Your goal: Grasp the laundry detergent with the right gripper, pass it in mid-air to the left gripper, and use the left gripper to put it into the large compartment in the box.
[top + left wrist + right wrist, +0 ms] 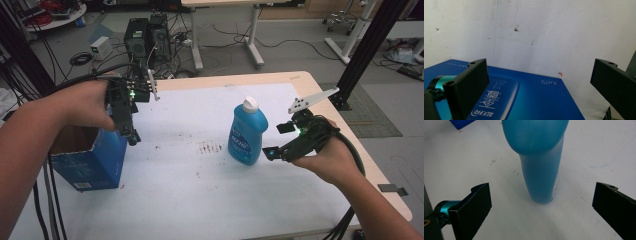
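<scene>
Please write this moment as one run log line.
right gripper: open, beside blue bottle | left gripper: open, over blue box | bottle: upright

1. My high view looks forward and down over the white table (200, 200).
2. My left gripper view hangs close above the blue box (536, 100).
3. My right gripper view faces the blue bottle (541, 170) closely; the high view shares it.

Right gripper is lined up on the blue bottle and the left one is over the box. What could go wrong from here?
1. The blue bottle stands upright, tall and narrow-based; the open right gripper could knock it over if one jaw touches first.
2. Its rounded, smooth sides may slip in a low or off-centre grip.
3. The left gripper hangs open at the blue box near the table edge; a bump could shift it.
</scene>
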Demonstrator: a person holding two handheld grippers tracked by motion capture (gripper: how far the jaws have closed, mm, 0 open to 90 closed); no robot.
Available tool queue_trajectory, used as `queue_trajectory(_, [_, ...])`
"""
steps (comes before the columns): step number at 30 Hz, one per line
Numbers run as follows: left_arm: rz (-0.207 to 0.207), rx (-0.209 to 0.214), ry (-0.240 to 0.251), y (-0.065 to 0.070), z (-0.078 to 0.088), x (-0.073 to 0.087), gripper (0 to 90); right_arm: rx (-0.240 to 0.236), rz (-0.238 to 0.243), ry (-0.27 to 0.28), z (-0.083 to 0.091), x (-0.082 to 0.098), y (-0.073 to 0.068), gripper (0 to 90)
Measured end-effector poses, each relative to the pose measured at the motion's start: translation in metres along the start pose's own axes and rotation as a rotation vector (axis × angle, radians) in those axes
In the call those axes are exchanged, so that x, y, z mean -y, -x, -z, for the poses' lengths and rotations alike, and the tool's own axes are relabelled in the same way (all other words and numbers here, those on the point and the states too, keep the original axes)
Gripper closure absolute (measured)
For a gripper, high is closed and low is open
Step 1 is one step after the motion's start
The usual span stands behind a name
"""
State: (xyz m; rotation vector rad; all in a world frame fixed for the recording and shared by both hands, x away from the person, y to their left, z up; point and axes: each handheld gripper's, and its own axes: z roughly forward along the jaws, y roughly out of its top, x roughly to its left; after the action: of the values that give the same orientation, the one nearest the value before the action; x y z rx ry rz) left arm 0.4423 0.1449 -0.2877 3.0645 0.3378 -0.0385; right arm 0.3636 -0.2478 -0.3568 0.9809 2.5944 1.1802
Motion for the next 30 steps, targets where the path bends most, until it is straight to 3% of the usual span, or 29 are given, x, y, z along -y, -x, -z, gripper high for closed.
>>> queue_trajectory(9, [-0.006,-0.003,-0.004,0.002,0.001,0.001,1.8,0.008,-0.009,0.007,-0.023,0.000,0.000,1.3])
queue_trajectory(30, [-0.004,-0.016,-0.010,0.007,0.005,0.008,1.8,0.031,-0.051,0.096,-0.054,-0.003,-0.004,1.3])
